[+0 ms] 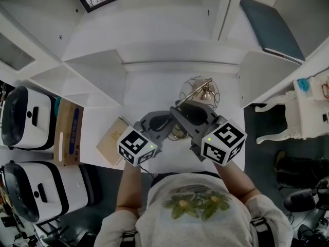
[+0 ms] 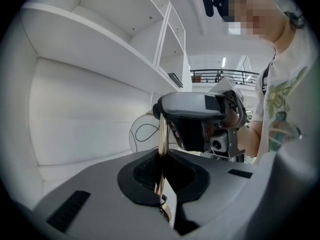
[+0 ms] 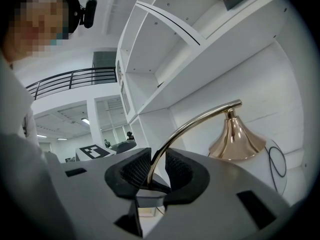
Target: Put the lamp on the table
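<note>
Brass lamp (image 3: 235, 139) clamped, left hand-held gripper (image 2: 161, 173), right hand-held gripper (image 3: 157, 172), perhaps raised

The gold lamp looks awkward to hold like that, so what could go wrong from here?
1. Both the left tongs and right tongs pinch the lamp only by its thin, shiny stem; with the shade hanging out sideways, it might twist or slip.
2. Its cord loops loose behind and could snag.
</note>
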`<state>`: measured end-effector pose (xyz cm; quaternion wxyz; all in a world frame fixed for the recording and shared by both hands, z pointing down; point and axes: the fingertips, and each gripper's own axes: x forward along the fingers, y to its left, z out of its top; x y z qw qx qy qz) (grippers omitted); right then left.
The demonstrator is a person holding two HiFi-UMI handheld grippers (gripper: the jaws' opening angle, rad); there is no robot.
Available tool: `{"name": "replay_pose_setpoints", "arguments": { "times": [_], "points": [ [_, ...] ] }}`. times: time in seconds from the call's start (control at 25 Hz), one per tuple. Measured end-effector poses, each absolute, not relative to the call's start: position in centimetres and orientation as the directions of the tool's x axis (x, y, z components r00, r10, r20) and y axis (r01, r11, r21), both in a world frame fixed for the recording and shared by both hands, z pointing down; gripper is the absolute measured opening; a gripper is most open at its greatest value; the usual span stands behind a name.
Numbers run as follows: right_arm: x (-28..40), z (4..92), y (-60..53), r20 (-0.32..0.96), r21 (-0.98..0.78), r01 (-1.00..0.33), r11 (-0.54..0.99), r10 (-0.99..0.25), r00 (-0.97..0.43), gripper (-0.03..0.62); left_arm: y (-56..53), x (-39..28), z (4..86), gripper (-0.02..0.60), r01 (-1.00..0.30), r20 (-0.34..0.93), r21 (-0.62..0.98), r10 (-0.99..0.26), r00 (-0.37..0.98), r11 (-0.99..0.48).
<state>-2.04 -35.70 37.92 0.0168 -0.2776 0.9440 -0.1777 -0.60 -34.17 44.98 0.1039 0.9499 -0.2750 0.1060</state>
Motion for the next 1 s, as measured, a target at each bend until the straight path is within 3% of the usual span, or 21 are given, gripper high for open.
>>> {"name": "replay_pose_setpoints", "arguments": {
  "times": [1.0],
  "points": [
    [-3.8, 38.8, -33.4, 0.126, -0.304, -0.508, 0.806, -0.495, -0.860, 0.103, -32.7, -1.8, 46.3, 0.031, -0.634, 0.307, 0.129, -0.577, 0.757, -0.762]
  ]
}}
